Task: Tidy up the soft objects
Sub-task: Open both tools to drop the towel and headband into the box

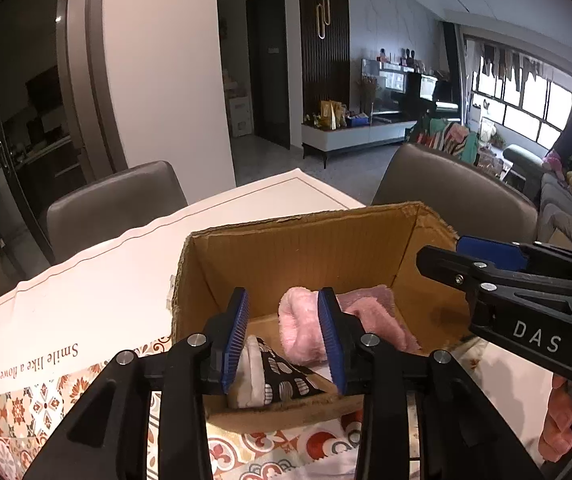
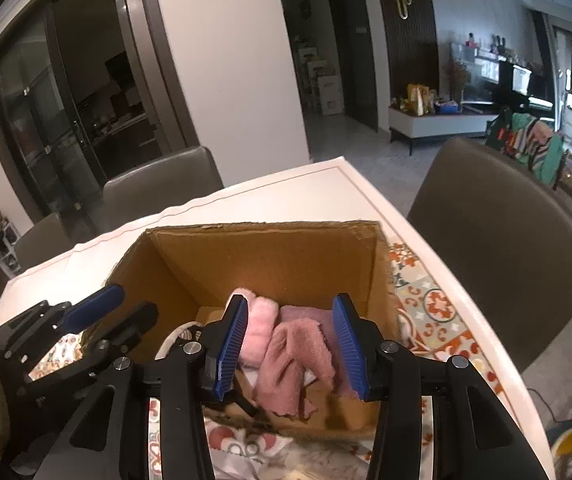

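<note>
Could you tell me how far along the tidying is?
Done: the pink fluffy cloth, mauve towel and patterned black-and-white item lie inside the cardboard box. In hand: nothing; both hand-held grippers, left and right, are open above it. Left: nothing visible.

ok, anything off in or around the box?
Only minor wear: the cardboard box has a ragged, frayed rim. The pink cloths and a patterned black item lie loosely inside it. Nothing has spilled onto the table.

Two black handheld grippers with blue pads

Left gripper [image 1: 286, 338]: ribbed blue pads, silver screws; right gripper [image 2: 294, 346] body marked "DAS".
</note>
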Available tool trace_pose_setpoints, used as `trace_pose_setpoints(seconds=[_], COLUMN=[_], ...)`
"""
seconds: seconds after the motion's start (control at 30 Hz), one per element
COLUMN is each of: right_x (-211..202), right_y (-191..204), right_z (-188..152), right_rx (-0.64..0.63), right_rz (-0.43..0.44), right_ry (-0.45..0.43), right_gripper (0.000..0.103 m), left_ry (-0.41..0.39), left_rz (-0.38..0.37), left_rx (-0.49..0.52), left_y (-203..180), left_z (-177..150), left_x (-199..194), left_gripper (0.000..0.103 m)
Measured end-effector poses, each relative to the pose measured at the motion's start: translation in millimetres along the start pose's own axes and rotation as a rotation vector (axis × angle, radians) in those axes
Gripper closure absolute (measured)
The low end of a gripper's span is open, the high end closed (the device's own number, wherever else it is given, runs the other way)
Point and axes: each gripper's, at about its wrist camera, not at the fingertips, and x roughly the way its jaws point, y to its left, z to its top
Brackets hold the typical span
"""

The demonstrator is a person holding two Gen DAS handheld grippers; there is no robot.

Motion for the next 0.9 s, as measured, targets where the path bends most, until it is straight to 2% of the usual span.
trace_pose_setpoints(seconds=[0.43, 0.83, 0.9], right_x=[-58.5, -99.4, -105.2], right_y=[8.8, 13.8, 14.0], right_z=[-12.8, -40.8, -46.9], right_rx=[0.018, 0.032, 0.037], right_rz=[-0.04, -0.053, -0.06], right_ry=[-0.064, -0.096, -0.099], right_gripper=[0.057, 0.057, 0.053], left_ry=[-0.093, -0.157, -0.153], left_rz=[0.017, 0.052, 0.05], left_rx=[0.024, 0.046, 0.047], left_y=[-10.8, -19.1, -20.2], left_z=[-11.5, -42.6, -49.4], left_x=[-65.0, -111.0, -114.7], left_gripper=[0.064, 0.064, 0.064])
